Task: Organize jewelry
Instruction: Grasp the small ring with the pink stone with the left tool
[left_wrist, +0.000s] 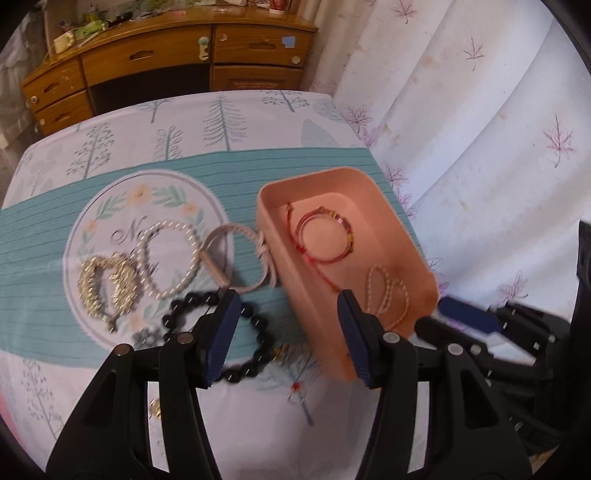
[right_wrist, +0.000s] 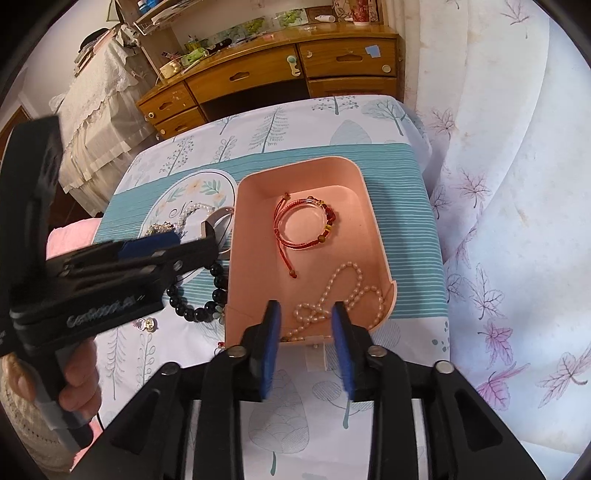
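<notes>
Grippers both gaping, empty: left (left_wrist: 286, 332) over black beads (left_wrist: 255, 325), right (right_wrist: 304, 328) at pink tray's (right_wrist: 373, 229) near edge above pearls (right_wrist: 345, 291). Red bracelet (right_wrist: 306, 225) deeper in tray. Gold chain (left_wrist: 105, 282), white bead ring (left_wrist: 168, 258), beige cord (left_wrist: 243, 258) on cloth (left_wrist: 44, 236) left of tray.

A lived-in home, most likely a bedroom, is indicated. A wooden dresser (right_wrist: 280, 74) with several drawers and round knobs is seen against the far wall, and its top is crowded with bottles, tubes and small household clutter. A white curtain (right_wrist: 517, 184) printed with pink maple leaves is hung along the right side. To the left, a piece of furniture is draped with a cream lace cover (right_wrist: 96, 110). The work surface is spread with a domestic tablecloth (left_wrist: 184, 122) printed with trees, a teal band and a floral medallion.
</notes>
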